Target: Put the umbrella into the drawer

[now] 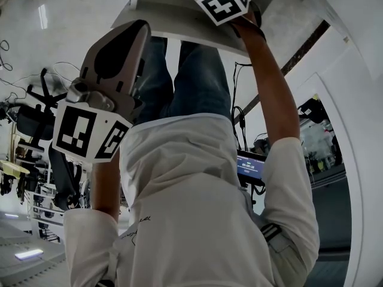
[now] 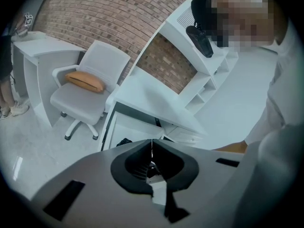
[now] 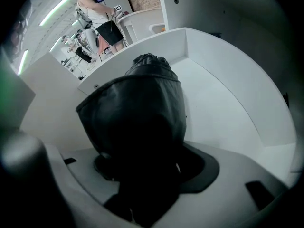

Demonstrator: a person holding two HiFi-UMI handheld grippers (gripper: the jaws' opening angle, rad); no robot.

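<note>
The black folded umbrella (image 3: pixel 137 118) fills the right gripper view, and my right gripper (image 3: pixel 142 179) is shut on it. It hangs inside the white drawer (image 3: pixel 223 94), with the drawer's walls curving round it. In the head view only my right gripper's marker cube (image 1: pixel 221 0) shows, at the top over the white drawer front (image 1: pixel 173 18); the umbrella is hidden there. My left gripper (image 1: pixel 117 48) is held up at the left, away from the drawer. Its jaws (image 2: pixel 152 148) are shut with nothing between them, and past them stands the white desk with the pulled-out drawer (image 2: pixel 130 127).
A white office chair (image 2: pixel 88 96) with an orange cushion (image 2: pixel 85 81) stands left of the desk before a brick wall (image 2: pixel 104 18). White shelves (image 2: pixel 209 80) rise at the right. A person (image 3: pixel 102 18) stands beyond the drawer. My own torso and legs (image 1: pixel 191 178) fill the head view.
</note>
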